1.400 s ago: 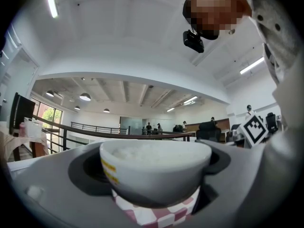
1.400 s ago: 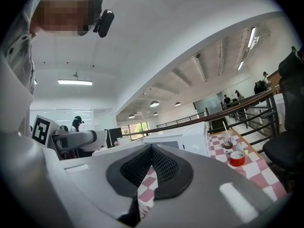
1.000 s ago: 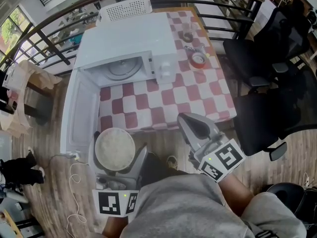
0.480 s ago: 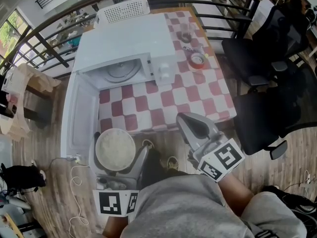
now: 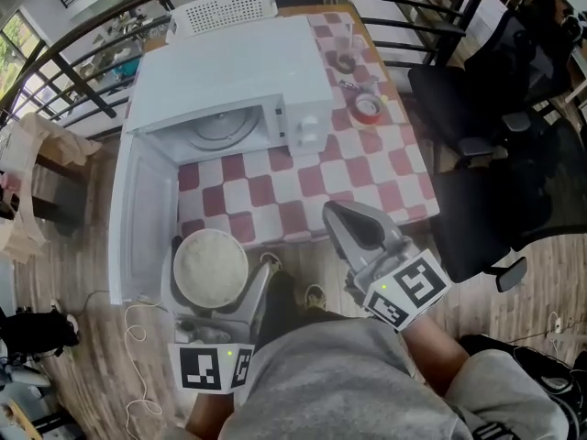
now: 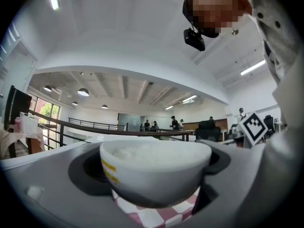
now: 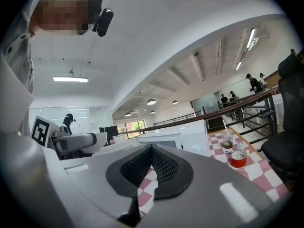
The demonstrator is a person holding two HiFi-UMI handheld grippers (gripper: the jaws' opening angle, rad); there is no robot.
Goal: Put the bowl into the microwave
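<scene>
Checkered surface [image 5: 303, 186] edge: the rice-filled bowl [image 5: 209, 266] sits clamped in the left tongs [image 5: 220, 260], short of the open microwave [image 5: 234, 71]. Right tongs [image 5: 347, 220] are pinched together, empty. Best carried level, clear of the door [image 5: 138, 214].

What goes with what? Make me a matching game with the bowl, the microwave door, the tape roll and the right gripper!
Things:
1. bowl
2. microwave door
3. tape roll
4. right gripper

Match each one to:
A. fingers shut, nothing in them
B. red
C. held in the left gripper
D. swung open

Pairs: 1-C, 2-D, 3-B, 4-A
</scene>
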